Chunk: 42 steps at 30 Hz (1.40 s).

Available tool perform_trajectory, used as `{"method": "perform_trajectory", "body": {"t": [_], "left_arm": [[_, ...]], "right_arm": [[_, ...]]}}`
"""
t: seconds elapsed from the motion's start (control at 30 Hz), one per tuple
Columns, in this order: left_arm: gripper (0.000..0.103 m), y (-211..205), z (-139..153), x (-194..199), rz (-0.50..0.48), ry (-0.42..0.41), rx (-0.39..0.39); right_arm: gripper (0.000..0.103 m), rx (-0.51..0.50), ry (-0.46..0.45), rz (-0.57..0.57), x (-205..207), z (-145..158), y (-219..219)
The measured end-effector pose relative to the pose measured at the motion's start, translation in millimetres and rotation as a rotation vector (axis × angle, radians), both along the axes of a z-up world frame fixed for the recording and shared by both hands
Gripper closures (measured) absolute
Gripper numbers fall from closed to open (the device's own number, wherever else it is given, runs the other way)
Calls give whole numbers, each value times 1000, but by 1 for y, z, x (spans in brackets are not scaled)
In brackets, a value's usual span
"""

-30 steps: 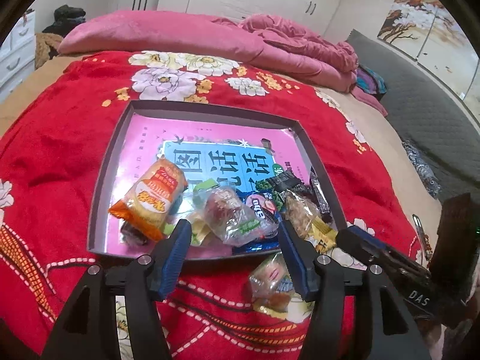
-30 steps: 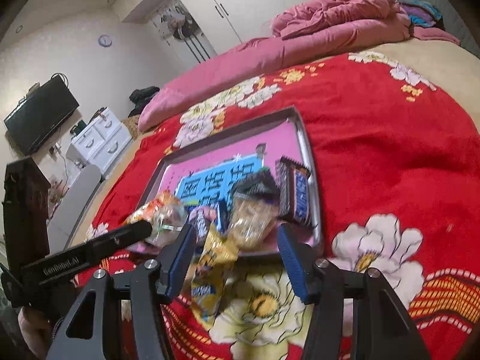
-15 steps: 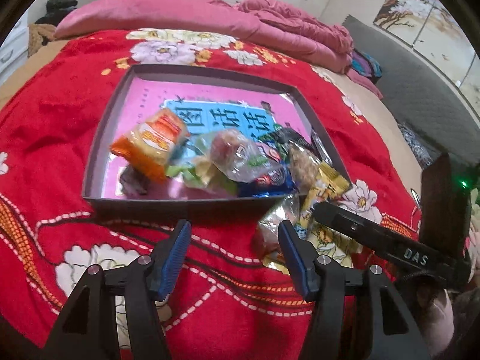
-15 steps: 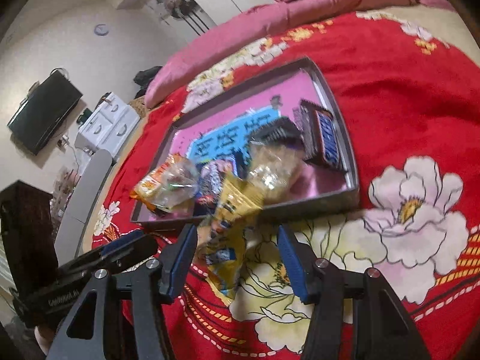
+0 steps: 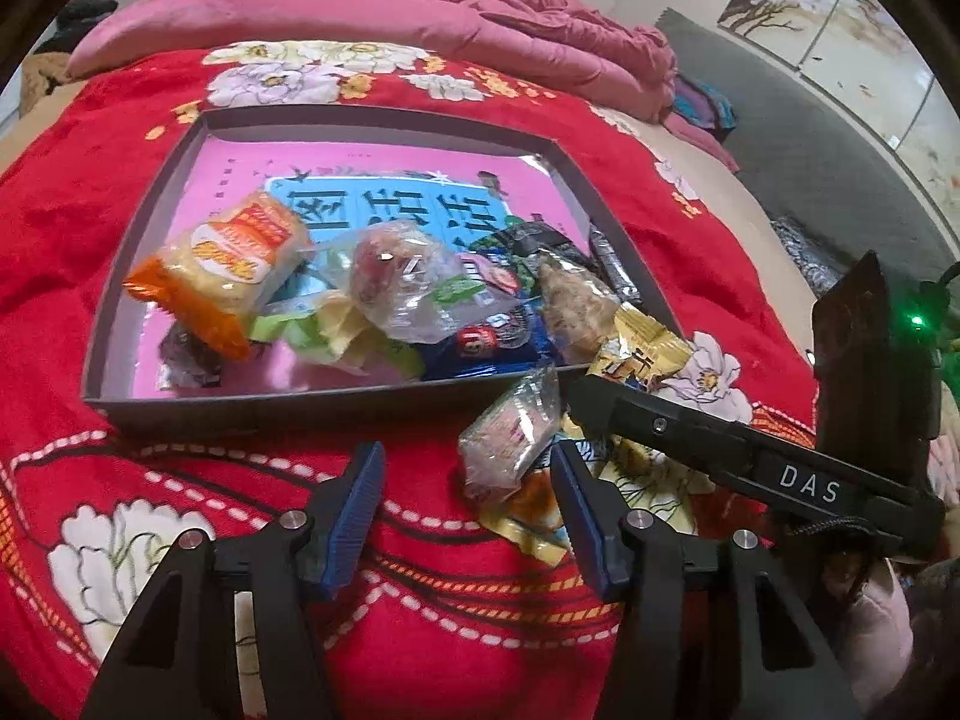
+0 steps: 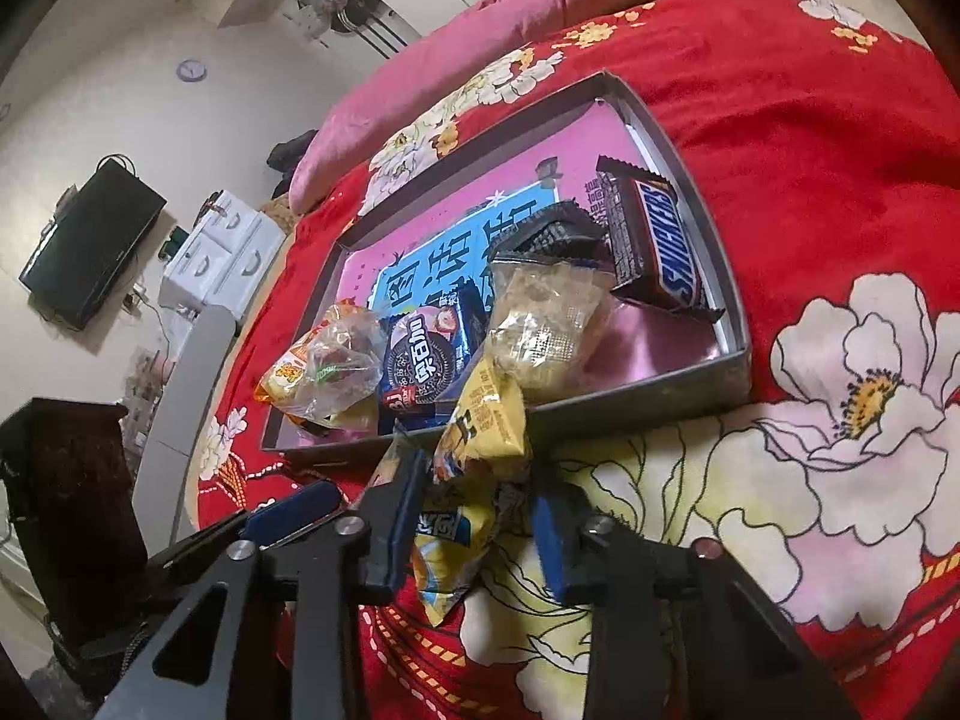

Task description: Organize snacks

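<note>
The right claw [image 6: 480,531] has just been closing and now clenches a yellow snack packet [image 6: 465,516] between its blue pads; the packet's upper end leans on the near wall of the tray [image 6: 630,399], its lower end hangs over the bedspread [image 6: 840,192]. The left claw [image 5: 465,501] stands half open, its jaws having narrowed a little just now. A clear-wrapped snack [image 5: 510,438] lies on the bedspread just outside the tray, close against the inside of this claw's right finger, well apart from the left finger; whether the pad touches it I cannot tell, and nothing is gripped.

The grey tray holds the other snacks, heaped at its near side: an orange biscuit pack [image 5: 219,267], a clear bag with a reddish piece [image 5: 402,279], a blue cookie pack [image 6: 423,363], a clear pack of pale crumbly snack [image 6: 549,324] and a Snickers bar [image 6: 657,240] along the right wall. A pink sheet with blue lettering lines the bottom.

The red bedspread with large flowers covers a bed, with pink bedding [image 5: 372,9] bunched at its head. White wardrobes, a wall clock [image 6: 192,70], a television [image 6: 90,240] and a white drawer chest [image 6: 222,255] stand around the room.
</note>
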<state>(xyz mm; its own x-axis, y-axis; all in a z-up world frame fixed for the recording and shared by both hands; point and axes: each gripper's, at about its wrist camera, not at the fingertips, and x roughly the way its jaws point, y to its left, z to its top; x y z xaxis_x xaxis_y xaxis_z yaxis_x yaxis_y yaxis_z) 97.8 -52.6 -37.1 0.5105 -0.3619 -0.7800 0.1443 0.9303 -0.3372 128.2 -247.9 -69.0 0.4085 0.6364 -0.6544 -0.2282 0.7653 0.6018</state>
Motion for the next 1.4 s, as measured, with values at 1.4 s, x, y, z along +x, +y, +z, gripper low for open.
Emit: {"method": "perform_trajectory", "body": {"t": [1.4], "left_arm": [[71, 63, 51, 9, 181, -103, -52]], "right_arm": [[81, 39, -282, -156, -4, 69, -54]]}}
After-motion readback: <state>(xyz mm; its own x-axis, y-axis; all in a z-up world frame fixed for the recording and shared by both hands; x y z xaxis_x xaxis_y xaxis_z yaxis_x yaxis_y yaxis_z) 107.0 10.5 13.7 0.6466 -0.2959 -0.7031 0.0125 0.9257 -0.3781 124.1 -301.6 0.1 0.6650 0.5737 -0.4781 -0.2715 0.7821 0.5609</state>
